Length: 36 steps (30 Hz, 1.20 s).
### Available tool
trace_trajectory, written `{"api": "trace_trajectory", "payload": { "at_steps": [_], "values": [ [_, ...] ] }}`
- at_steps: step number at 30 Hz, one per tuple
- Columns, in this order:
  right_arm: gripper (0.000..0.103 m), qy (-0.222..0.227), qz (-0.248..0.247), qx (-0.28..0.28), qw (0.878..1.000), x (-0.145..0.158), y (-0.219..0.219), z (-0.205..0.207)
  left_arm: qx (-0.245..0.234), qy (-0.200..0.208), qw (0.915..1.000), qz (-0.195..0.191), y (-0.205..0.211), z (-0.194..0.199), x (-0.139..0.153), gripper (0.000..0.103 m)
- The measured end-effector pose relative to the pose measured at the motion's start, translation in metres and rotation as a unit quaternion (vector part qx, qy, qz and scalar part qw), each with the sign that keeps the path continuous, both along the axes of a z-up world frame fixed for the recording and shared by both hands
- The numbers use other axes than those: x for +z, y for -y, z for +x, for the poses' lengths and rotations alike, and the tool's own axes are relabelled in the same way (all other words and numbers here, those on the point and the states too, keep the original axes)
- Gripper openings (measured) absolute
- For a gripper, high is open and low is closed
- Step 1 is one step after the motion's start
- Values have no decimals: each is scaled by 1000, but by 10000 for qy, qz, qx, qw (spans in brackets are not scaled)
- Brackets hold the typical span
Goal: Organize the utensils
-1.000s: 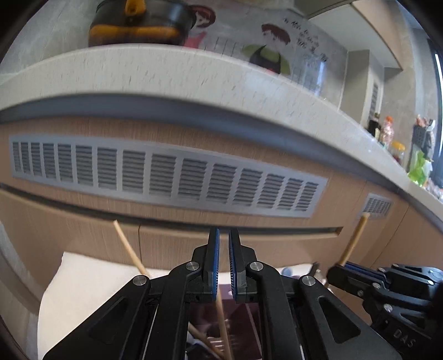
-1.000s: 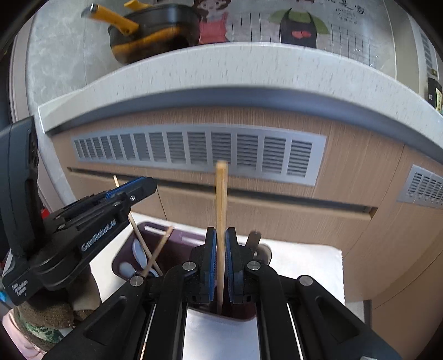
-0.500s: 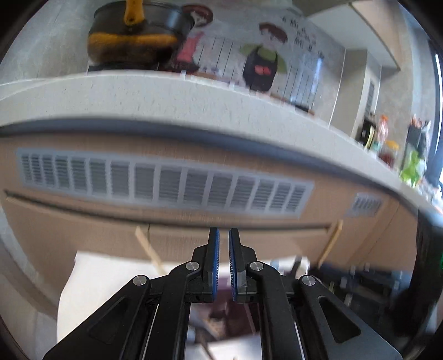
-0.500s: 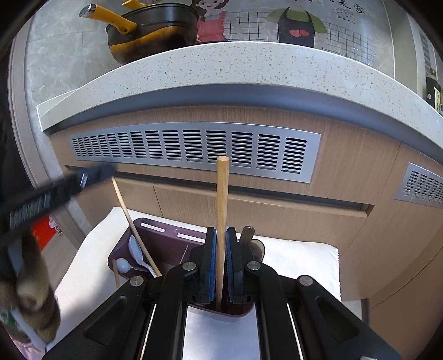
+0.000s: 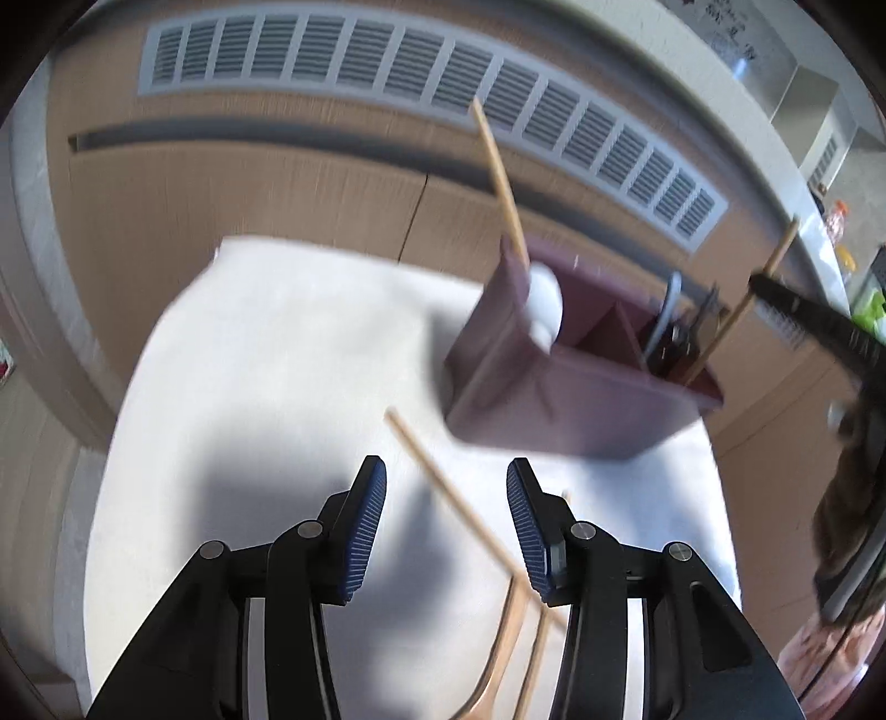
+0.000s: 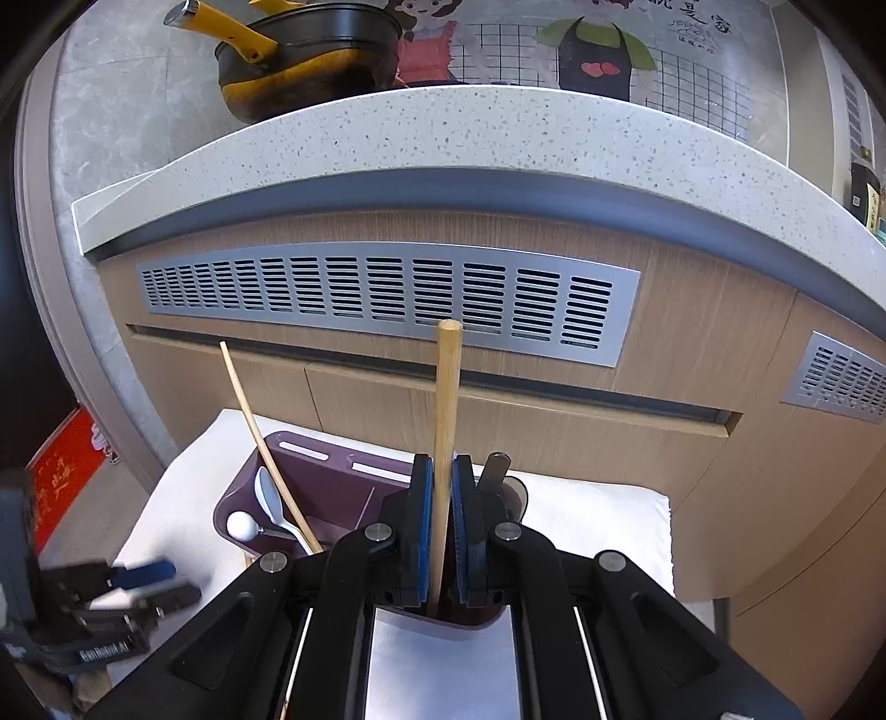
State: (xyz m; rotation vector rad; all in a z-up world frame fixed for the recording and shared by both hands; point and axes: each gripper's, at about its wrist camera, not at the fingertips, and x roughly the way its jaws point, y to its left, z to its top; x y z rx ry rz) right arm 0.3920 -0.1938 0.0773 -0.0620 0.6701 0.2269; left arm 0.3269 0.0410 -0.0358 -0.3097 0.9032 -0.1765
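Observation:
A purple utensil holder stands on a white cloth; it also shows in the right wrist view. It holds a thin chopstick, a white spoon and dark utensils. My left gripper is open and empty, low over wooden utensils that lie on the cloth. My right gripper is shut on a thick wooden stick, held upright over the holder's right compartment. The left gripper shows blurred at lower left in the right wrist view.
A wooden cabinet front with grey vents rises right behind the cloth, under a speckled counter. A black and yellow pot sits on the counter. A red box stands at far left.
My left gripper has opened and dropped from above the holder, tilting down toward the cloth and the loose wooden utensils. My right gripper still holds the stick, almost unmoved.

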Motion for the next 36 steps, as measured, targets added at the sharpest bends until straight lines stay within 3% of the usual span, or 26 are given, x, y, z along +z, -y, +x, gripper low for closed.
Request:
{"api": "trace_trajectory", "payload": {
  "at_steps": [3,8,12,16,19,23,25,26,29,33,36],
  "values": [
    [7,223,-40,-104,9997,13,3,-6,-165,-106,9998,-10,3,-10,-8,54],
    [7,895,36,-183,9958,63,14,-36,-372,-306,9987,-140,10,-14,-18,56],
    [7,1391,77,-205,9900,100,25,-71,-524,-725,9955,-309,21,3,-30,56],
    [7,1603,24,-155,9869,117,32,-98,-525,-1550,9851,-530,30,33,-46,56],
    [7,1591,-26,-94,9872,113,34,-111,-574,-1894,9802,-44,44,54,-45,55],
    [7,1510,45,-69,9885,102,43,-126,-594,-2388,9659,808,67,80,-46,52],
    [7,1504,87,-91,9885,95,49,-133,-546,-2384,9595,1395,80,82,-47,38],
    [7,1490,118,-87,9887,92,52,-135,-559,-2307,9574,1645,85,81,-47,36],
    [7,1410,255,-85,9896,85,60,-143,-573,-2114,9626,1595,86,72,-45,14],
    [7,1414,340,-97,9893,85,68,-152,-326,-1721,9798,961,58,38,-41,8],
    [7,1412,412,-114,9891,87,69,-157,-52,-1129,9922,536,38,0,-23,6]
  ]
}}
